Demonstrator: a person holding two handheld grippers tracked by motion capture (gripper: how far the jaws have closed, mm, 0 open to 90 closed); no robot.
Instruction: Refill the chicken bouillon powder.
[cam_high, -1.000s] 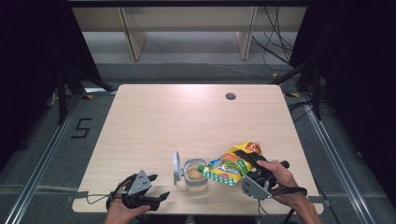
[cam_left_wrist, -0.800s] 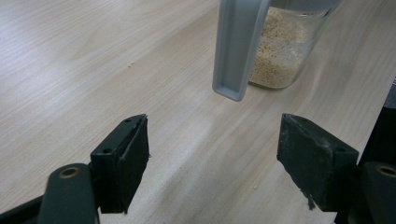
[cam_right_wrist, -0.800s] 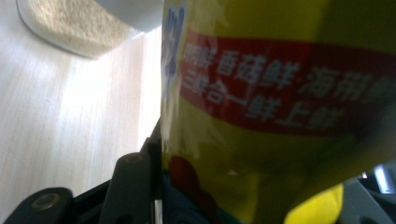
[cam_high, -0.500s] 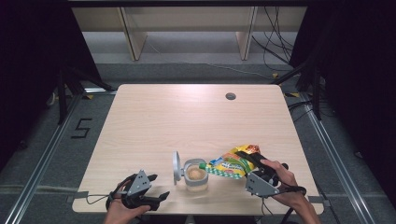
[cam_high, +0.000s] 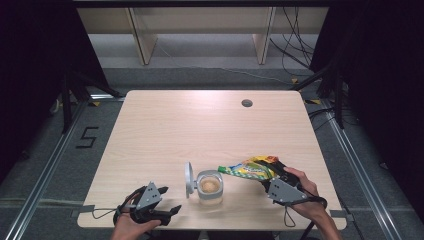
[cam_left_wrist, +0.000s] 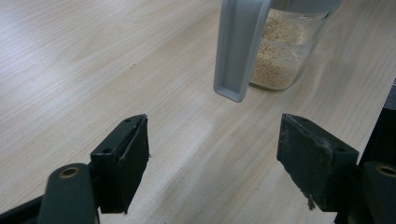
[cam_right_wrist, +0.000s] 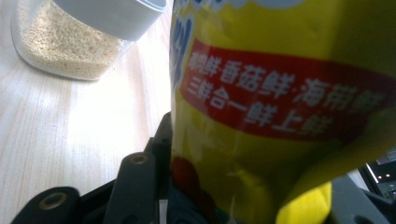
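- Tabletop (cam_high: 165, 130) of pale wood, round grommet hole (cam_high: 246, 103) toward the far edge – well apart from the jar.
- Yellow seasoning bag (cam_high: 250, 169) with a red band of print, held tilted just right of the jar, its narrow green end reaching over the jar's open mouth; seen close up (cam_right_wrist: 280, 102) in the right gripper view.
- Right gripper (cam_high: 272, 180) right of the jar, gripped by a hand (cam_high: 305, 192); jaws pinching the lower part of the bag, having just closed a little further on it.
- Left gripper (cam_high: 167, 212) left of the jar and nearer the front edge, resting low by the tabletop in the other hand (cam_high: 131, 227); jaws spread wide (cam_left_wrist: 212, 163) with nothing between them – bare wood beneath.
- Clear jar (cam_high: 210, 186) near the front edge, partly filled with pale tan granules (cam_left_wrist: 280, 56).
- Grey hinged lid (cam_high: 188, 179) standing open and upright, attached on the jar's left side.
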